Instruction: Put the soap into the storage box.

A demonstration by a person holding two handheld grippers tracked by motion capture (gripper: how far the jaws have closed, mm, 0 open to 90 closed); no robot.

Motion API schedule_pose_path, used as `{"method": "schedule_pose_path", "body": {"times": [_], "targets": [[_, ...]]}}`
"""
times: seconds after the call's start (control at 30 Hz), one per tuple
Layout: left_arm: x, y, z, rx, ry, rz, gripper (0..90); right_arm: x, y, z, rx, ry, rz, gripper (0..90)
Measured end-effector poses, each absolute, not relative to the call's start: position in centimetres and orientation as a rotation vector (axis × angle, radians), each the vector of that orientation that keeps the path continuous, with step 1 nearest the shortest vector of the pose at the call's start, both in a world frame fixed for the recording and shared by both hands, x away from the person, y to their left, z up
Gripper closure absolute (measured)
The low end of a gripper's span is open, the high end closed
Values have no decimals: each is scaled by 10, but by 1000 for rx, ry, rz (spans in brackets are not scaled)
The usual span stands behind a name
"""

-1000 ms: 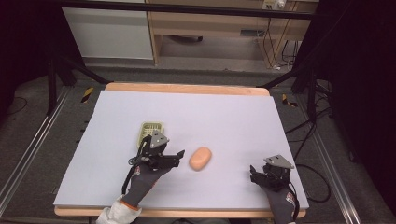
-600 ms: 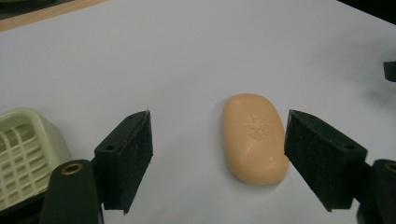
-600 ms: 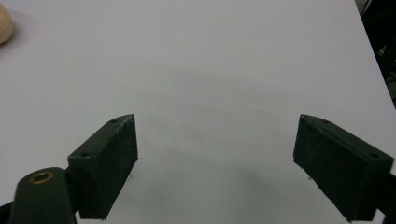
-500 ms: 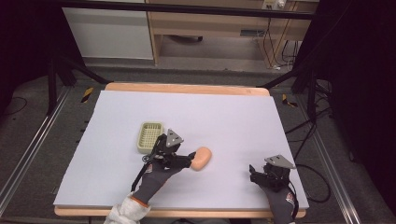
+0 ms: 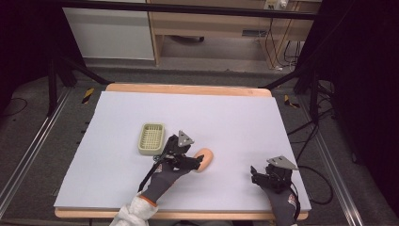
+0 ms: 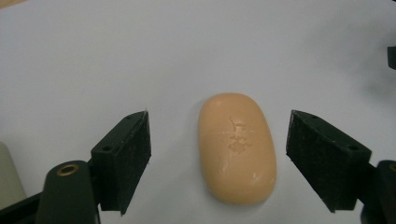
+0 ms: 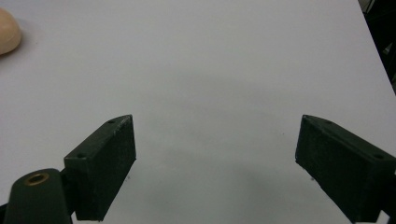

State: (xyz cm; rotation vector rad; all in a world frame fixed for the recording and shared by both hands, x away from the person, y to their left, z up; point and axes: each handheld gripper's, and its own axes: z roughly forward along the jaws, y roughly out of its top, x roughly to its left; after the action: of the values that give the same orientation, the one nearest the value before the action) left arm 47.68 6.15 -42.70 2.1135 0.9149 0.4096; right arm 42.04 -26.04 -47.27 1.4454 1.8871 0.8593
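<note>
A peach oval soap bar [image 5: 203, 159] lies flat on the white table sheet [image 5: 226, 117]. My left gripper [image 5: 194, 161] is open, and in the left gripper view the soap bar [image 6: 236, 147] sits between its two jaws with a gap on each side. A pale green ribbed soap dish [image 5: 151, 138] stands just left of that gripper. My right gripper [image 5: 259, 175] rests open near the front right of the table. In the right gripper view its jaws are spread over bare sheet, and the soap bar [image 7: 8, 31] peeks in at the top left corner.
The table's wooden edge [image 5: 188, 88] runs along the far side. A wooden shelf unit [image 5: 211, 28] and a white cabinet [image 5: 108, 33] stand behind the table. Cables [image 5: 306, 136] trail on the floor at the right.
My left gripper has moved right from beside the dish to the soap bar, which now sits between its open jaws. The dish is uncovered. The right gripper has stayed in place.
</note>
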Motion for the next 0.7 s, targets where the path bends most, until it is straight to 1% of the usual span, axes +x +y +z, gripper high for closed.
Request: {"method": "schedule_pose_path", "body": {"times": [0.7], "targets": [[488,39,-444,2192,913,359,206,420,-261,-472,1457,1879,877,124]]}}
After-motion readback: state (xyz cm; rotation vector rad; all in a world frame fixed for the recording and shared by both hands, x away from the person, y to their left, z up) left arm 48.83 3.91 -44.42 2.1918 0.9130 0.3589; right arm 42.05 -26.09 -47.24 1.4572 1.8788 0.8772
